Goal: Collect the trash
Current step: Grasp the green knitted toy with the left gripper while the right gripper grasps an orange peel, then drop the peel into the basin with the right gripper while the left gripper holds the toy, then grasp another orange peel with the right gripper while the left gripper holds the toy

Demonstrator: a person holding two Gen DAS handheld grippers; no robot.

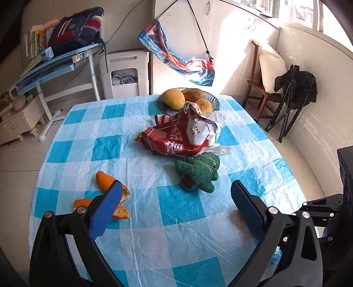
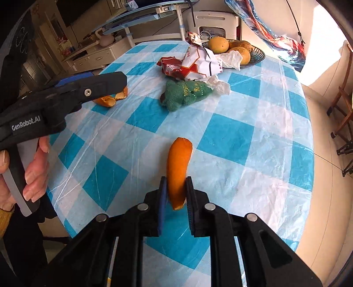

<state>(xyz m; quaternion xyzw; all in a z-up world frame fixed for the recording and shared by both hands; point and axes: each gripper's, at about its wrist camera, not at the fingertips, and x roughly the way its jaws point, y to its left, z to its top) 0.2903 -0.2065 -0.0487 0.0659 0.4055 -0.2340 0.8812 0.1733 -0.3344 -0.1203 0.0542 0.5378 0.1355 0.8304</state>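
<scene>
The right gripper (image 2: 175,183) pinches one orange peel strip (image 2: 179,167) upright between its pads. The left gripper (image 1: 176,187) hangs released, its left finger (image 1: 106,209) over three peel pieces (image 1: 106,180) on the tablecloth (image 1: 154,231).

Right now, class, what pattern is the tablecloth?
Blue and white checks on the tablecloth, best seen in the left wrist view.

Bright daylight comes from the window (image 1: 306,13) at the upper right, washing the wall below it to white glare. The tablecloth (image 1: 154,220) is evenly lit and sharp, with soft sheen on its wrinkles. Fisheye bending curves its edges, and black vignette fills the corners of both views.
</scene>
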